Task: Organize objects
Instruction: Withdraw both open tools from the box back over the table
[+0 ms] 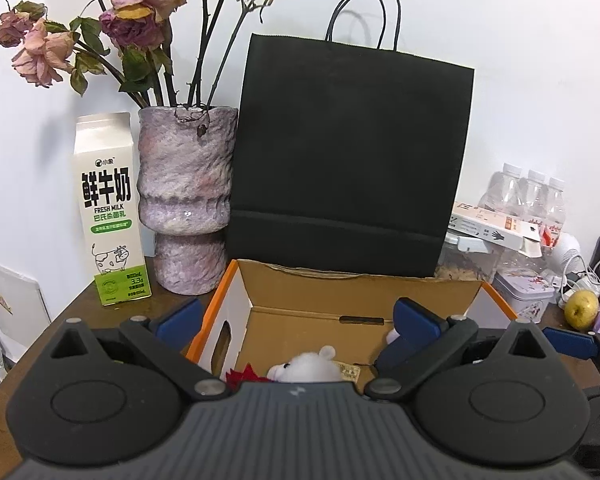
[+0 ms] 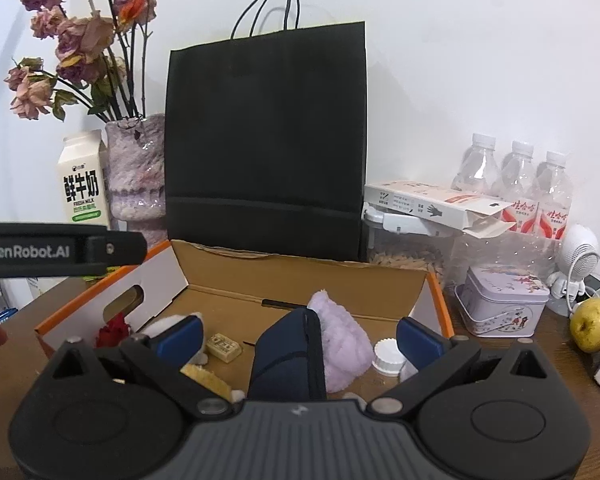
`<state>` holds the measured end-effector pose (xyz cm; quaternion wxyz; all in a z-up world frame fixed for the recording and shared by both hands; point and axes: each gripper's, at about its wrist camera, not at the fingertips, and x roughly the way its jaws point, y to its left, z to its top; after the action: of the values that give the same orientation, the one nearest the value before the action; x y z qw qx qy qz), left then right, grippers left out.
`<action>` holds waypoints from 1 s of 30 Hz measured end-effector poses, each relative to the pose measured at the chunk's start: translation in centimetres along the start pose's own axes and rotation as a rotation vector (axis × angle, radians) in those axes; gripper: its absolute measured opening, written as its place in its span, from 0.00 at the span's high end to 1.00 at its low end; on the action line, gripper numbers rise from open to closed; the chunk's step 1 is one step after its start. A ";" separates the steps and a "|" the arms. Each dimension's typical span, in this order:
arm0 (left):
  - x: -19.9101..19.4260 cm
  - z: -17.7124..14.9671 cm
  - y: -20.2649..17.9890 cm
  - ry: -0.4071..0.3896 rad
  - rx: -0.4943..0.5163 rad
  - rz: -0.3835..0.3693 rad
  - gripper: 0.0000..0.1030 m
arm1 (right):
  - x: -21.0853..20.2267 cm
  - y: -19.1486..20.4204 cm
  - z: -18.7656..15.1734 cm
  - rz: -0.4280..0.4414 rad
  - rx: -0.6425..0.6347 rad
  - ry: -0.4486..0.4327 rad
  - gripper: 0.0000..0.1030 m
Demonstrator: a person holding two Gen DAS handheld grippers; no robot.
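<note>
An open cardboard box (image 1: pixel 360 288) with orange edges stands on the brown table, and both grippers hover over it. My left gripper (image 1: pixel 298 320) is open, with nothing between its blue pads; below it lies a white plush toy (image 1: pixel 306 368) beside a red flower (image 1: pixel 246 374). My right gripper (image 2: pixel 298 336) is also open above the box (image 2: pixel 300 276). Under it sit a navy pouch (image 2: pixel 288 356), a lilac fluffy item (image 2: pixel 342 340), a white cap (image 2: pixel 388 356), a small tan block (image 2: pixel 223 347) and a red flower (image 2: pixel 112 330). The left gripper's body (image 2: pixel 60 250) shows at the left.
A black paper bag (image 1: pixel 348 160) stands behind the box. A milk carton (image 1: pixel 108 208) and a vase of dried roses (image 1: pixel 186 200) stand at the left. At the right are water bottles (image 2: pixel 516 184), a flat carton (image 2: pixel 436 202), a tin (image 2: pixel 504 306), a yellow fruit (image 2: pixel 592 324) and cables.
</note>
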<state>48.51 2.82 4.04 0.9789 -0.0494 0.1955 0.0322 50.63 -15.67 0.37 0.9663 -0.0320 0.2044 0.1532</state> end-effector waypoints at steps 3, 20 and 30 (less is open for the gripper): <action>-0.8 -0.3 0.1 -0.002 0.002 -0.006 0.00 | -0.8 -0.1 -0.2 -0.001 -0.003 -0.006 0.00; -5.7 -3.1 0.8 0.015 0.018 -0.039 0.00 | -5.6 -0.1 -2.2 0.012 -0.024 -0.024 0.00; -8.2 -4.8 1.2 0.032 0.029 -0.046 0.00 | -8.9 -0.5 -4.0 0.012 -0.002 -0.048 0.00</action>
<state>39.03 3.08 2.69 0.9767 -0.0402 0.2106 0.0061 41.51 -19.12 0.35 0.9699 -0.0280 0.1812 0.1601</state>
